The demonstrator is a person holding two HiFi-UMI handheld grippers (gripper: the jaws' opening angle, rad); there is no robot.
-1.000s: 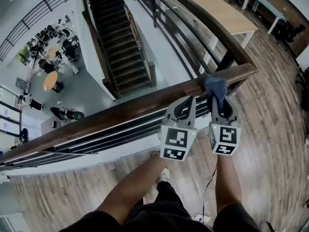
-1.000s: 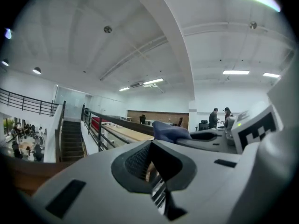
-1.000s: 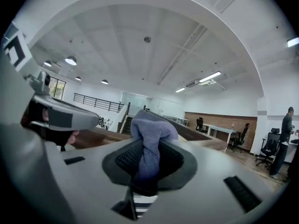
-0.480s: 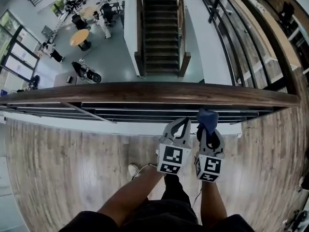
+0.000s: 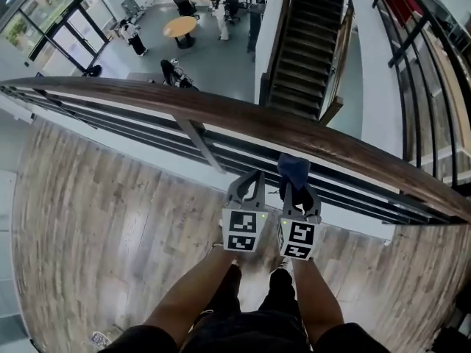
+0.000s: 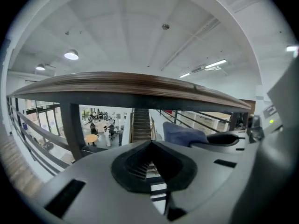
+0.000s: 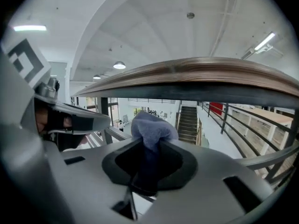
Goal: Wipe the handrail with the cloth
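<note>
The brown wooden handrail (image 5: 243, 122) runs across the head view from upper left to lower right. Both grippers sit side by side just on my side of it. My right gripper (image 5: 294, 179) is shut on a bunched blue cloth (image 5: 293, 168) that sticks out past its tips, a little short of the rail. My left gripper (image 5: 252, 176) is shut with nothing in it. In the right gripper view the cloth (image 7: 152, 125) is pinched by the right gripper (image 7: 148, 146) and the handrail (image 7: 210, 76) passes above it. In the left gripper view the handrail (image 6: 140, 85) is above the left gripper (image 6: 150, 144), with the cloth (image 6: 182, 135) to its right.
Dark metal bars and a post (image 5: 196, 143) hang under the rail. Beyond it is a drop to a lower floor, with a staircase (image 5: 305, 43), a round table (image 5: 180, 26) and people. Wood-plank floor (image 5: 103, 212) lies on my side, my legs below the grippers.
A second ago the cloth lay on the rail near its corner end. The view has since swung left along the rail, and both grippers now sit just short of it, the cloth off the wood.
</note>
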